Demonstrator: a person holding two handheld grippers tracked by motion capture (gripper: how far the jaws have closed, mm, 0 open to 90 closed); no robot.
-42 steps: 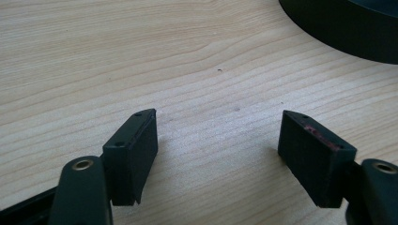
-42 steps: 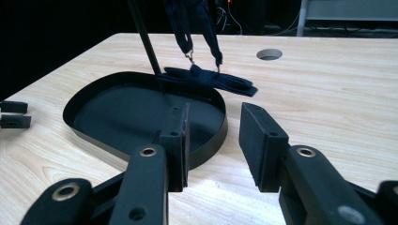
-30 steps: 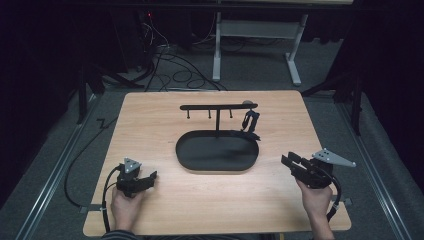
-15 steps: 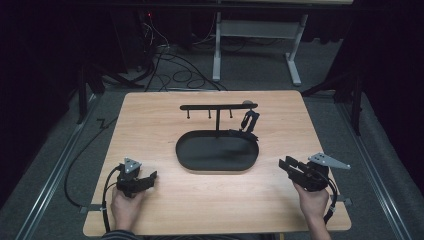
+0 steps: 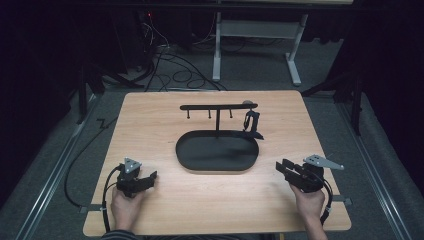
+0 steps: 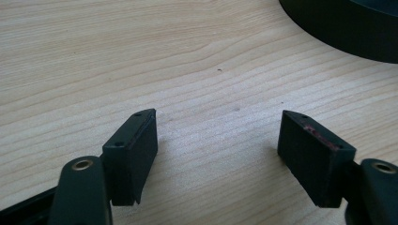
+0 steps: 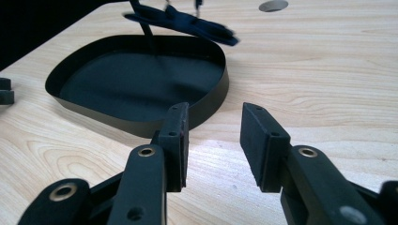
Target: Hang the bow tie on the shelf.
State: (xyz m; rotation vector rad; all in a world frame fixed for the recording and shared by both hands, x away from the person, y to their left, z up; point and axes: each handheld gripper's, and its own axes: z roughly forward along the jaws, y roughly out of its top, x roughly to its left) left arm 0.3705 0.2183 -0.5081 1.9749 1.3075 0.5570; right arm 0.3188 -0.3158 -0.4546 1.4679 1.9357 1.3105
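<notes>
Nudging inward toward tray point(image 5: 186, 159): right hand-held gripper point(image 5: 283, 167) (empty).

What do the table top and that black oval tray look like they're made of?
Table top: pale wood or wood-look laminate, going by the grain lines; smooth with a faint sheen. Oval tray: probably thin metal or hard plastic, judging by its thin upright rim; matte black.

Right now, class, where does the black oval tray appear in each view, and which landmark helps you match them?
High view: the black oval tray lies mid-table, between the two grippers.
Left gripper view: only its curved wall cuts the top right corner.
Right gripper view: the tray lies upper left, beyond the open jaws.
Shared landmark: the light wooden table, which carries the tray in every view.
</notes>
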